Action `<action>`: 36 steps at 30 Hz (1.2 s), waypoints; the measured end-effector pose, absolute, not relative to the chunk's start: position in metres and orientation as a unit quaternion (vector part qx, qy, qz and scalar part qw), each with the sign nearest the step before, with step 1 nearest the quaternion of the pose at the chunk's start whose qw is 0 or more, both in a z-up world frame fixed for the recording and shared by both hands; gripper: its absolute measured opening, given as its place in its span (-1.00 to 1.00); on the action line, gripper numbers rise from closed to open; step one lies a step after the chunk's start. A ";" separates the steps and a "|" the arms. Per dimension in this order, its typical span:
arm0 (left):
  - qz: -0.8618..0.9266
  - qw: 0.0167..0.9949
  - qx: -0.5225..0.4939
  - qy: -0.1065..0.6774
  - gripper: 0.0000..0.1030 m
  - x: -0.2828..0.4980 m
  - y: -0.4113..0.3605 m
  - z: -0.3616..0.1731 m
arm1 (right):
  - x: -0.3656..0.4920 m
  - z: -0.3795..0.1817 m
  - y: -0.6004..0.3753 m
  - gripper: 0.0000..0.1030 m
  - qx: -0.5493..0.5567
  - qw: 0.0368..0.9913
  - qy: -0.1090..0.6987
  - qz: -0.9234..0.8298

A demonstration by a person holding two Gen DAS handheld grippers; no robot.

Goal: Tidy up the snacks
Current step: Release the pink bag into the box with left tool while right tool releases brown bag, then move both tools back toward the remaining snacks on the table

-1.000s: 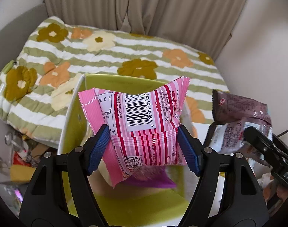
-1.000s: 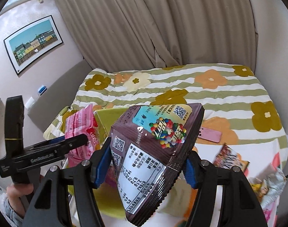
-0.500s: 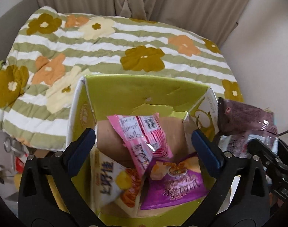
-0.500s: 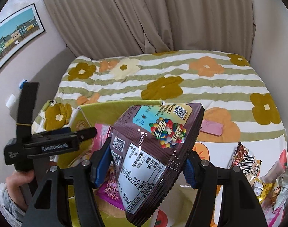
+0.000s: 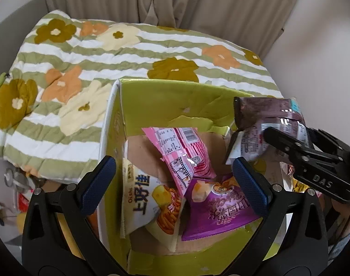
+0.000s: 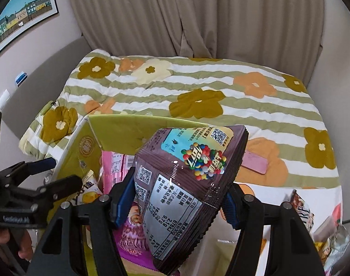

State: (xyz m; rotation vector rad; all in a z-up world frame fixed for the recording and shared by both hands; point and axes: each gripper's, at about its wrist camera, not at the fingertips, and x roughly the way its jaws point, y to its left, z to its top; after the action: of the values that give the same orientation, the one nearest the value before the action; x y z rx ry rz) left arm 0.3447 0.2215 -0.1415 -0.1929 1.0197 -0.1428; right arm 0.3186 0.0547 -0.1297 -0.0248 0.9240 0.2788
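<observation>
You can read "Oishi" and "上好佳" on the white snack bag (image 5: 149,197) in the box. "DAS" is moulded on the right gripper (image 5: 322,179) (its side plate). The brown packet's (image 6: 186,184) nutrition panel shows "678kJ", printed sideways.

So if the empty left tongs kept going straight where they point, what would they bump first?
Probably the pink striped snack packet lying in the yellow-green cardboard box, between the open left tongs; depth is unclear.

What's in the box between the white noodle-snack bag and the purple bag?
The striped pink packet lies between the white noodle-snack bag and purple bag, overlapping both, in the left wrist view.
</observation>
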 end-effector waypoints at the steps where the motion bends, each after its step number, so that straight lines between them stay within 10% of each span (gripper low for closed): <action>1: -0.069 0.866 -0.092 0.486 0.96 0.345 0.222 -0.142 | 0.322 -0.131 0.058 0.19 -0.017 0.884 0.447 0.134; 7: -0.068 0.866 -0.097 0.486 0.96 0.345 0.223 -0.143 | 0.337 -0.142 0.069 0.31 -0.053 0.876 0.462 0.129; 11: -0.069 0.864 -0.097 0.489 0.96 0.341 0.223 -0.147 | 0.332 -0.142 0.074 0.95 -0.072 0.880 0.451 0.129; 36: -0.046 0.892 -0.093 0.440 0.96 0.263 0.191 -0.091 | 0.262 -0.093 0.045 0.95 -0.042 0.900 0.407 0.149</action>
State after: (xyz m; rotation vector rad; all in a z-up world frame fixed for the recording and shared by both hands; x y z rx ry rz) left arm 0.2628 0.1914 -0.0909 -0.1928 0.9133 -0.0944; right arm 0.2617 0.0450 -0.0933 -0.0860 0.8416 0.3081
